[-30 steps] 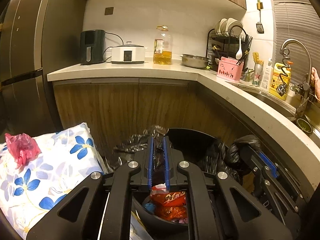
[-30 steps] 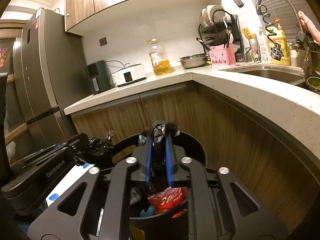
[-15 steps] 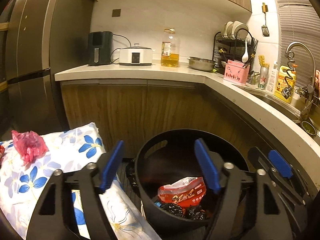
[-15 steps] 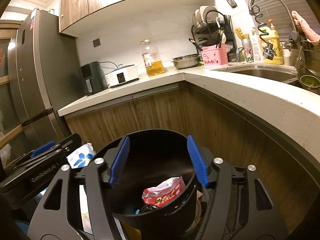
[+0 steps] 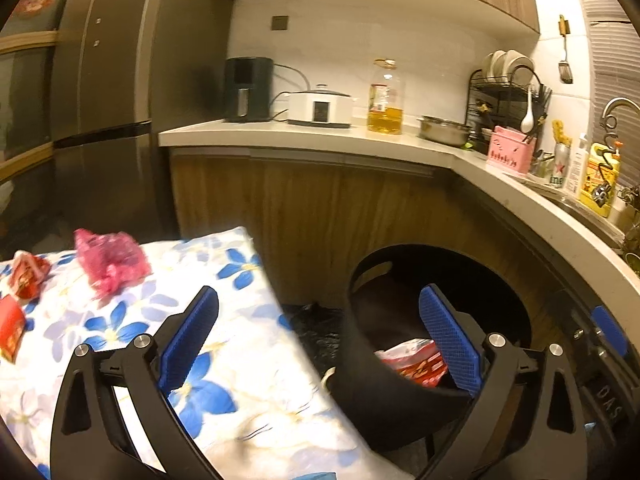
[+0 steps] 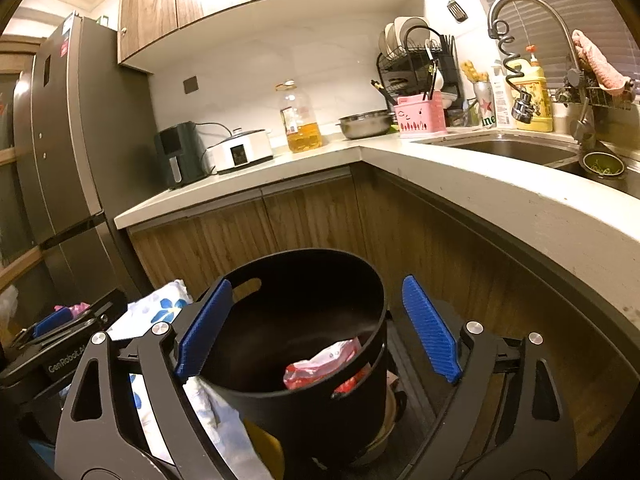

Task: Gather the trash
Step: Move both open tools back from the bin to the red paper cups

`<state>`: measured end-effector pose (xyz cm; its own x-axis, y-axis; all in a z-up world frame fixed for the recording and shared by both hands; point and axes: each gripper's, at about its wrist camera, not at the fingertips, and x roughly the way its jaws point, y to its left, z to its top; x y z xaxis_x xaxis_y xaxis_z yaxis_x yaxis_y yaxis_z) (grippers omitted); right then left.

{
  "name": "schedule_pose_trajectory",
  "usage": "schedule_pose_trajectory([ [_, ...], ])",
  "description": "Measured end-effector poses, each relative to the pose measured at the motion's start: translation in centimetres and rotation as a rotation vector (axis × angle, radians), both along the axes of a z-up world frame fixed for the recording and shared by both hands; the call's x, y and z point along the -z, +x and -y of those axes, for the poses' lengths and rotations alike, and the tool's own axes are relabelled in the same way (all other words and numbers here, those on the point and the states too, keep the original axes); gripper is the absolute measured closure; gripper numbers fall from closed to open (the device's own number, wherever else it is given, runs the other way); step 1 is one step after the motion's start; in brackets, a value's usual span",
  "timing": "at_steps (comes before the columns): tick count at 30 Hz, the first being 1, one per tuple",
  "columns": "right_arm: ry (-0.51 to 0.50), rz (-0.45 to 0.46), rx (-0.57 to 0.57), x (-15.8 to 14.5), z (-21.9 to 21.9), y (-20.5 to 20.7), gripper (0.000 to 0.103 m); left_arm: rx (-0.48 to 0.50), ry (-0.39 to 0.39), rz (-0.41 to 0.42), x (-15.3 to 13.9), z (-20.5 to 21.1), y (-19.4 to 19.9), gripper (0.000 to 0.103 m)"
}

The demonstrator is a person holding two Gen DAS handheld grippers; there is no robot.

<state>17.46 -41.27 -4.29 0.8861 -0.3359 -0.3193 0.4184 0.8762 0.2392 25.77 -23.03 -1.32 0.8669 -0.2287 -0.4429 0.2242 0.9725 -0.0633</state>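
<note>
Left wrist view: a tall dark steel fridge [image 5: 100,112] stands at the left end of the pale L-shaped kitchen surface [image 5: 320,136] over wood-grain cabinets. Below it, a white cloth with blue flowers [image 5: 224,344] covers a low surface, and just beside its edge sits the round black plastic trash bin [image 5: 360,364]. A red and white snack wrapper [image 5: 412,362] lies inside the bin; a crumpled pink plastic bag [image 5: 110,260] and small red packets [image 5: 26,278] lie on the cloth. The left gripper [image 5: 320,344] hangs with its blue-padded fingers spread wide, holding nothing. In the right wrist view, the right gripper [image 6: 316,332] is equally wide apart and empty, its fingers flanking the bin [image 6: 280,280], where the wrapper [image 6: 324,364] shows.
</note>
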Motion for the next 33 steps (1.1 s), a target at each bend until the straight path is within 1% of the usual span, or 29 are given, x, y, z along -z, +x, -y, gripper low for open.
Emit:
schedule_pose_trajectory([
  [7, 0.012, -0.001, -0.028, -0.1, -1.8, -1.7, 0.016, -0.057, -0.015, -0.010, 0.2, -3.5, -2.4, 0.006],
  [12, 0.010, 0.003, -0.060, 0.0, -4.2, -2.6, 0.016, -0.107, -0.003, 0.011, 0.2, -6.2, -4.6, 0.006],
  [18, -0.003, 0.005, -0.099, 0.2, -7.4, -2.9, 0.016, -0.185, -0.012, 0.017, 0.5, -10.1, -6.3, 0.006],
  [26, -0.008, 0.005, -0.175, 0.5, -12.6, -2.2, 0.016, -0.295, -0.007, 0.017, 1.2, -16.5, -8.0, 0.006],
  [33, -0.030, -0.001, -0.278, 1.0, -18.5, -1.1, 0.016, -0.410, -0.013, 0.012, 1.7, -22.5, -9.1, 0.006],
])
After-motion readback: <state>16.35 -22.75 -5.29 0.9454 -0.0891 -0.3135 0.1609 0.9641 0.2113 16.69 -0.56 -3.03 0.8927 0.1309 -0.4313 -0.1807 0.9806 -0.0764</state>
